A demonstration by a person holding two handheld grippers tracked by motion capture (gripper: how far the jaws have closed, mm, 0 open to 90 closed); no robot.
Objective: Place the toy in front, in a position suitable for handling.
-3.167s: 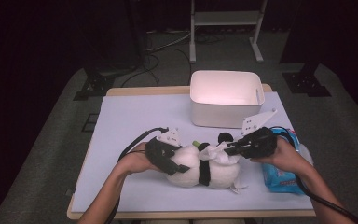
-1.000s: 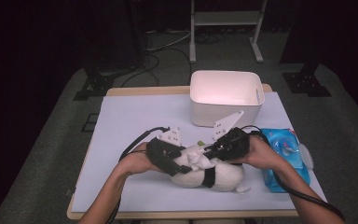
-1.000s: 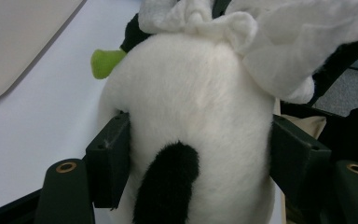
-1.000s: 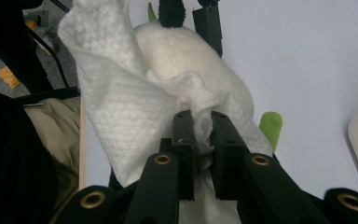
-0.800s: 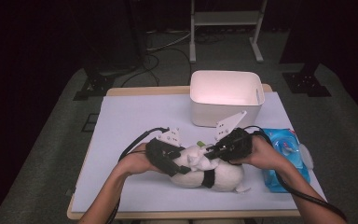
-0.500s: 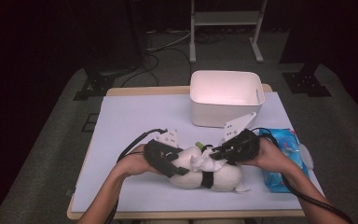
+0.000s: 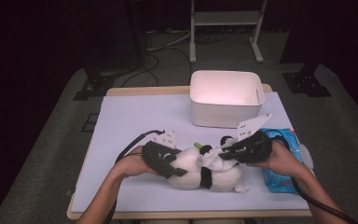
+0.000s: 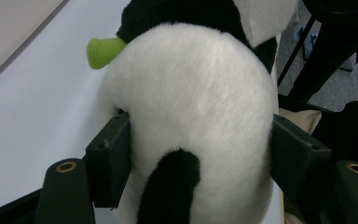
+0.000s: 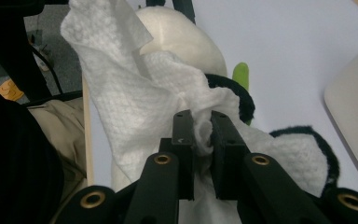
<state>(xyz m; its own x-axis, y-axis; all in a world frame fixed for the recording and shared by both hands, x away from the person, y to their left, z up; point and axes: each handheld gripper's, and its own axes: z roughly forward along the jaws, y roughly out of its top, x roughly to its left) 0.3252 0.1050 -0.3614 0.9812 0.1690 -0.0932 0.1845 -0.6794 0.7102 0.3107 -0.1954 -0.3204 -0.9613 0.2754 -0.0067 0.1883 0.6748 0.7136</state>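
Observation:
A white and black plush panda [image 7: 205, 171] lies on its side on the pale table cover [image 7: 140, 116] near the front edge. My left gripper [image 7: 164, 163] is shut on the panda's round white body [image 8: 191, 116], one pad on each flank. A small green piece [image 8: 103, 46] sticks out by its black band. My right gripper [image 7: 223, 150] is shut on a crumpled white wipe [image 9: 140, 88], which drapes over the panda's head and black ear [image 9: 307, 154]. In the high view the wipe [image 7: 213, 159] rests against the top of the toy.
A white rectangular bin [image 7: 226, 97] stands at the back right of the table. A blue pack of wipes [image 7: 284, 163] lies at the right edge, partly under the right hand. Free cover spreads over the left and back left. Cables trail from both grippers.
My right gripper with the wipe has slid a little to the right along the panda's top. The left gripper has kept its hold and place.

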